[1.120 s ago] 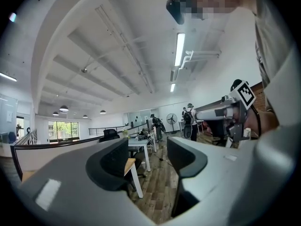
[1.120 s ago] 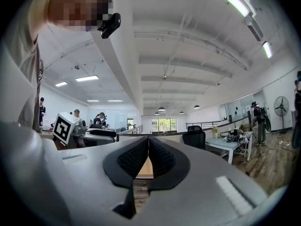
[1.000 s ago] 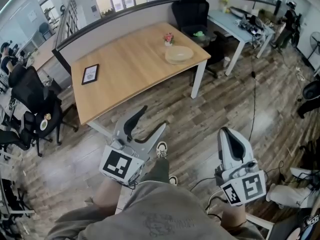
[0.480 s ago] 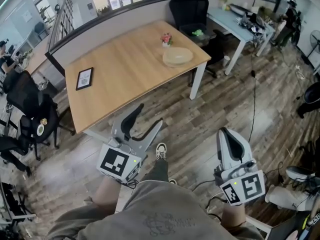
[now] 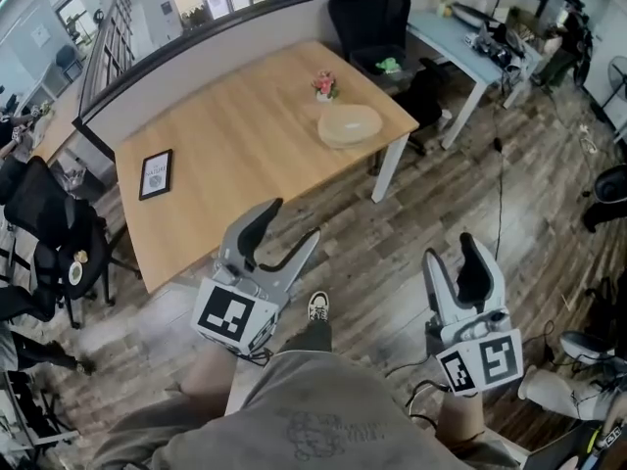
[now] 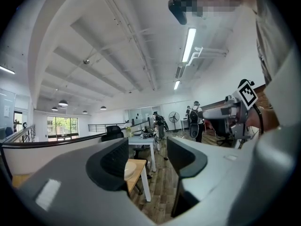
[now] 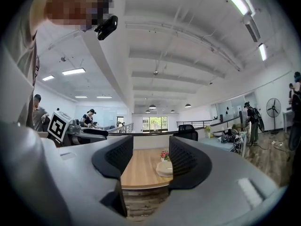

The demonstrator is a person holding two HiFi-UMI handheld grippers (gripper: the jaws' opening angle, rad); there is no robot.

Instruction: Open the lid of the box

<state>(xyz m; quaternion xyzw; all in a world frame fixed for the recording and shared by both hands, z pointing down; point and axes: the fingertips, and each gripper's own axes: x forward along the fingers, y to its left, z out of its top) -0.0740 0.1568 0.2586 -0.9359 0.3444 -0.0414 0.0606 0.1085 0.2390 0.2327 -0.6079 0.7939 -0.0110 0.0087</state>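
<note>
us: our grey shirt (image 5: 323,429) fills 6 o'clock of the head view. One shoe (image 5: 318,306) shows just past it on the plank floor (image 5: 441,194).
left claw (image 5: 291,223): body at 7 o'clock, tips pointing to 1 o'clock, held up over the floor just short of the worktop edge. Jaws are partway apart, with nothing between them and nothing held.
right claw (image 5: 457,255): body at 5 o'clock, tips pointing to 12, over the floor and well apart from the left one. Jaws are opening right now with a wide gap. The pads touch nothing and we see nothing gripped.
worktop (image 5: 245,135): wooden with white legs, spanning 9 to 1 o'clock ahead of both claws.
picture frame (image 5: 155,173): dark, lying flat at the worktop's 9 o'clock end.
box (image 5: 350,125): cream and oval, and the lid looks to be on. It sits near the worktop's 3 o'clock corner, at 1 o'clock from the left claw and 11 o'clock from the right claw, well apart from both. The right gripper view shows it far off in the gap between that claw's jaws. In the left gripper view one jaw half hides it.
flower pot (image 5: 324,84): small with pink blooms, near the box at its 11 o'clock, not touching.
partition (image 5: 196,67): low grey wall along the worktop's far edge.
office chair (image 5: 370,13): black, at 12 o'clock beyond the box.
second desk (image 5: 460,42): pale top, at 1–2 o'clock, cluttered. We can't make out what's on it.
</note>
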